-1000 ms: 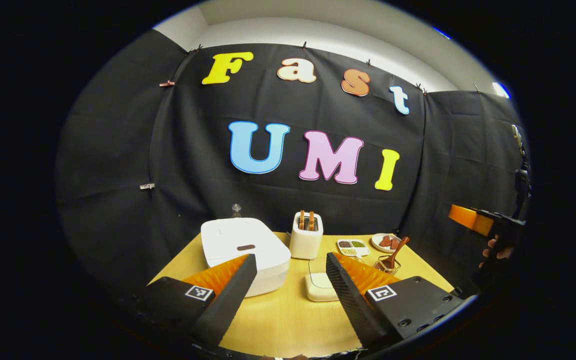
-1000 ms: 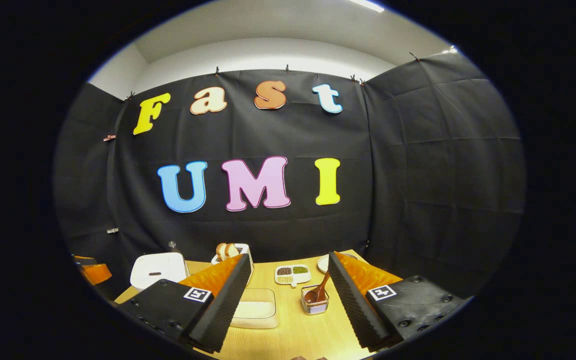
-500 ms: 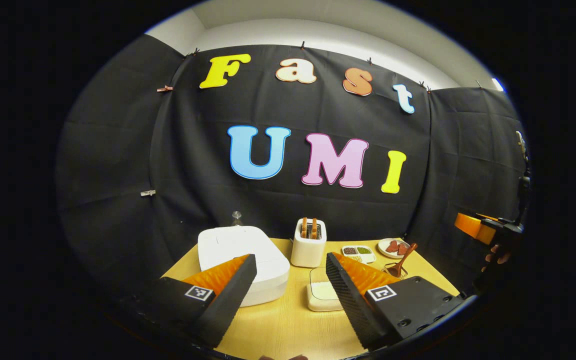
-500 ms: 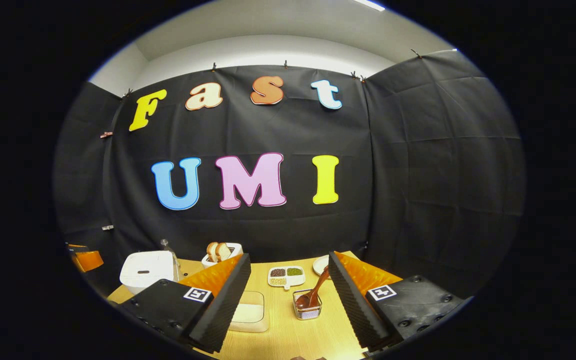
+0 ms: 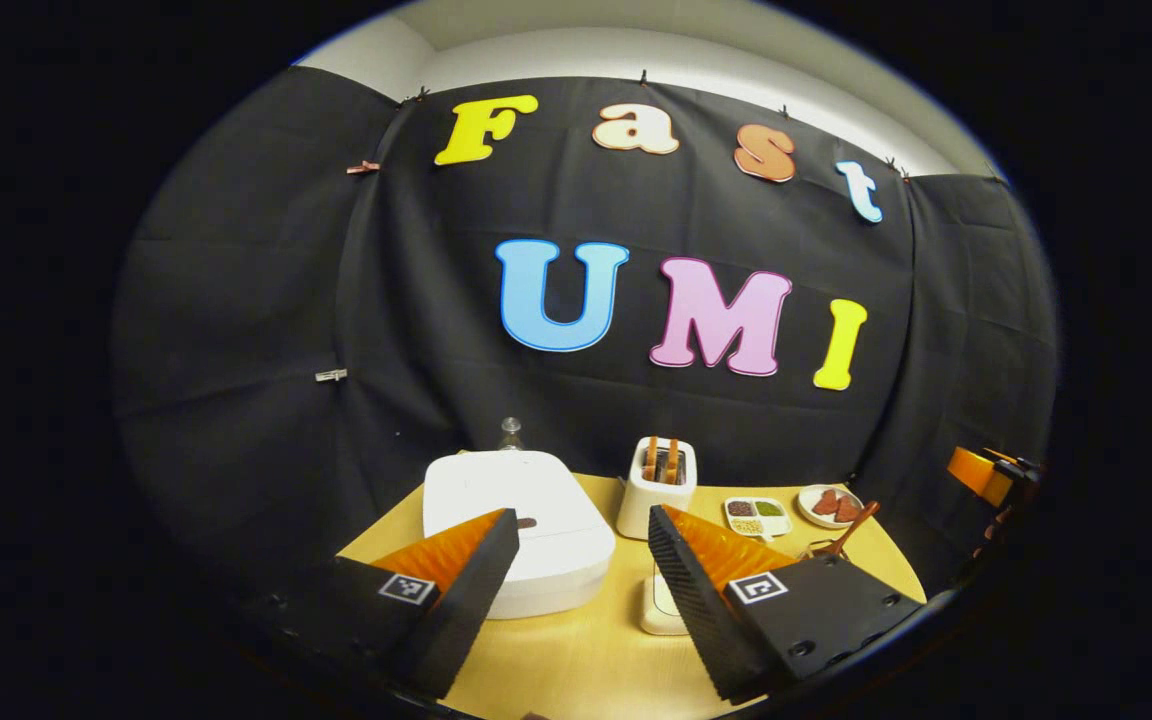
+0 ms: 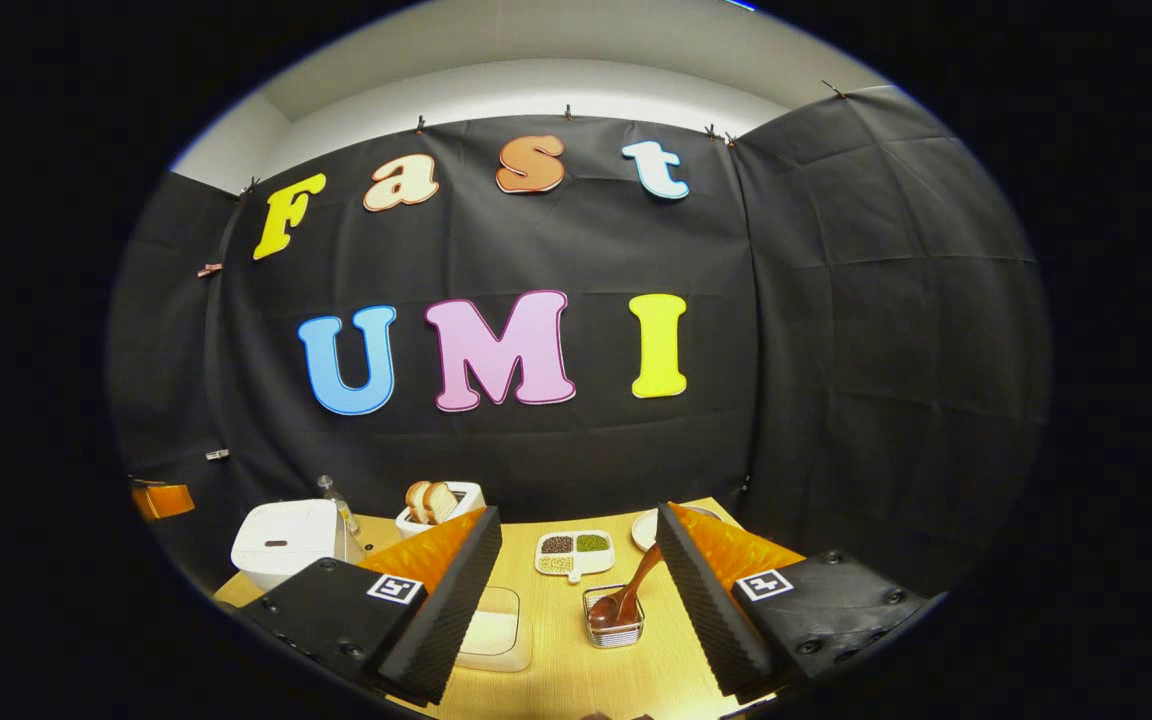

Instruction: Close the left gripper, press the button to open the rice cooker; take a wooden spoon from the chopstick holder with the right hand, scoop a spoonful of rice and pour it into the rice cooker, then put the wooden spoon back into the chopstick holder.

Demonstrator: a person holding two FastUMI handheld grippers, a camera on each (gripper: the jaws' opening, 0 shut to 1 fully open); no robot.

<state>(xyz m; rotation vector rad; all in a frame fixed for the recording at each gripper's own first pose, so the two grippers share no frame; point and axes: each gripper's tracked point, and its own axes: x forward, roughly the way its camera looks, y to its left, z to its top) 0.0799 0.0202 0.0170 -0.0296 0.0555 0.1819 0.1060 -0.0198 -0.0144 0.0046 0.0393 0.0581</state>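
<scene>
hovering left gripper (image 5: 576, 585), jaws apart, rice cooker (image 5: 516, 520) lidded

On the table (image 6: 556, 660), the rice cooker (image 6: 281, 541) stands left, the toaster (image 6: 433, 508) behind, the chopstick holder (image 6: 615, 617) right.

Left gripper (image 5: 576, 590): fingers spread wide, nothing between them, tips pointing to 12 o'clock. Right gripper (image 6: 576, 590): likewise spread wide, holding nothing; also seen in the left gripper view at 3 o'clock.

Black gripper (image 6: 576, 610) bodies w/ square markers, screws.
</scene>
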